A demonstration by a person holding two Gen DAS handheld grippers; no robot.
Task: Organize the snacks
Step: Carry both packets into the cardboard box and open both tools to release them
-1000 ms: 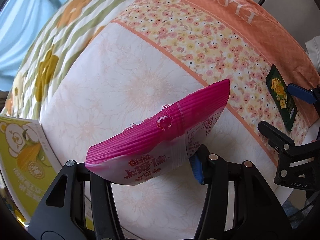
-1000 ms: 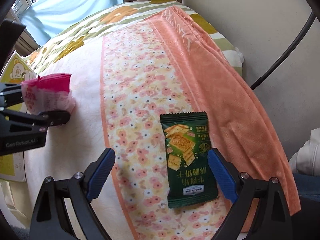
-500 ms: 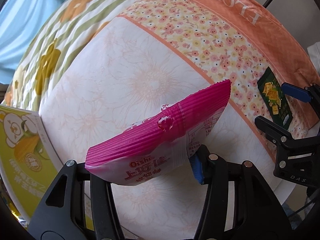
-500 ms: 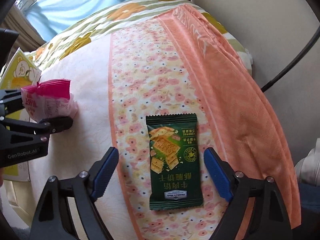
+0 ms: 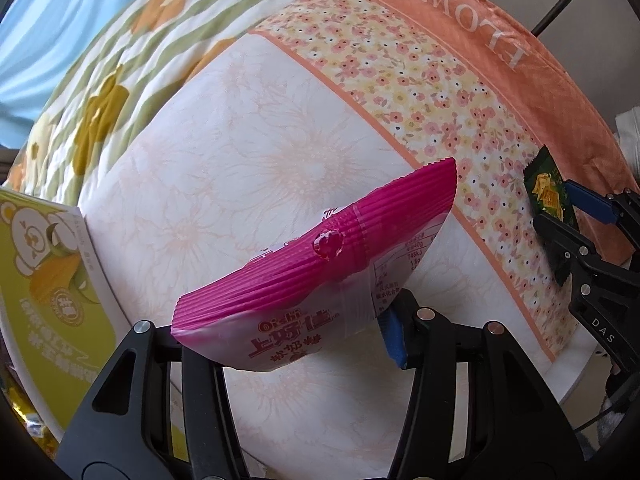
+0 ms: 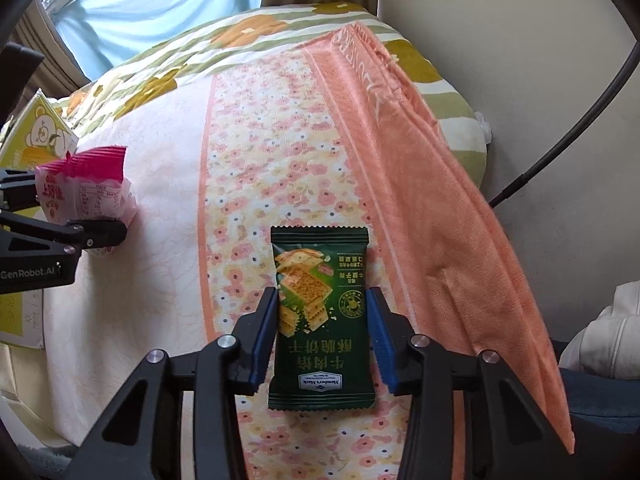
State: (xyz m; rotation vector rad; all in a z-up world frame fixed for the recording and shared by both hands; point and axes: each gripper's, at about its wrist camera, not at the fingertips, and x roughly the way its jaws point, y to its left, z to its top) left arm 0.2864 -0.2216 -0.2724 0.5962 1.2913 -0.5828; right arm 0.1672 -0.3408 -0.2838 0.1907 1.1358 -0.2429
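Right tool just clamped onto green cracker packet between its pads; left tool grips pink packet. Both ready for sorting.

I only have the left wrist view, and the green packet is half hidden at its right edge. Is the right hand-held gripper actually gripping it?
Observer: Yes. The right hand-held gripper has just been closing, and both blue pads now press the long edges of the green packet.
Operator: Which way does it lie?
Observer: Printed face up, lengthwise along the floral band, with its small label end nearest the camera. I cannot tell whether it has left the cloth.
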